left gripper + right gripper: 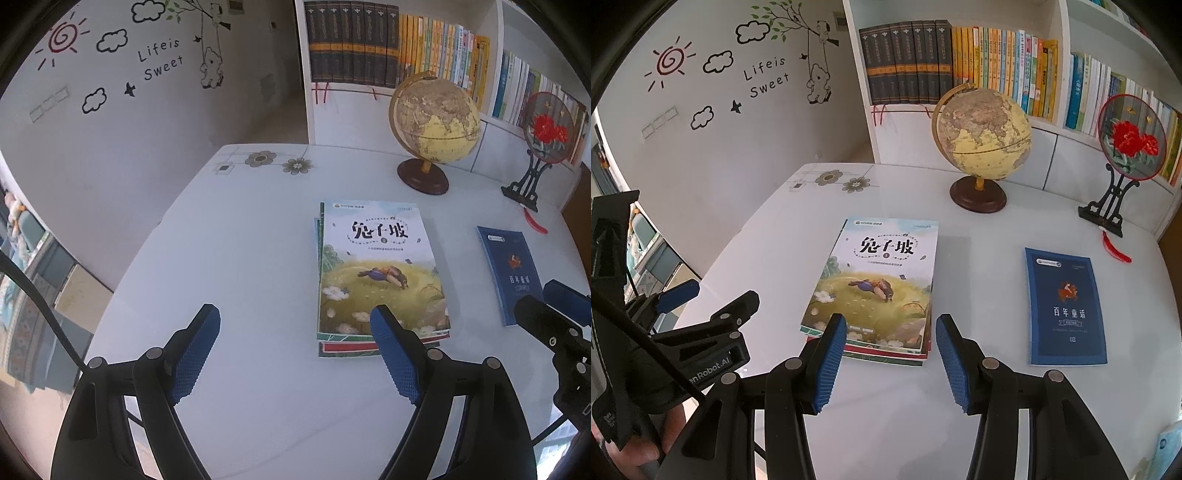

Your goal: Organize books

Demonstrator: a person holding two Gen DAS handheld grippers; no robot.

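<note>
White desk [775, 236] carrying a stack of books [875, 288] at centre and a single blue book [1065, 308] lying apart to the right. Both claws, left claw [295, 332] and right claw [890, 343], parted and empty, poised over the stack's near edge. Step in hand, by judgement: approach before pickup; next, shift right to grip the blue book.

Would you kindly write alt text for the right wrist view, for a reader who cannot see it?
An open right hand-held gripper hovers over a white table, just in front of a stack of picture books, with a blue book lying apart to the right. Behind stand a globe, a round fan on a stand and bookshelves.
</note>
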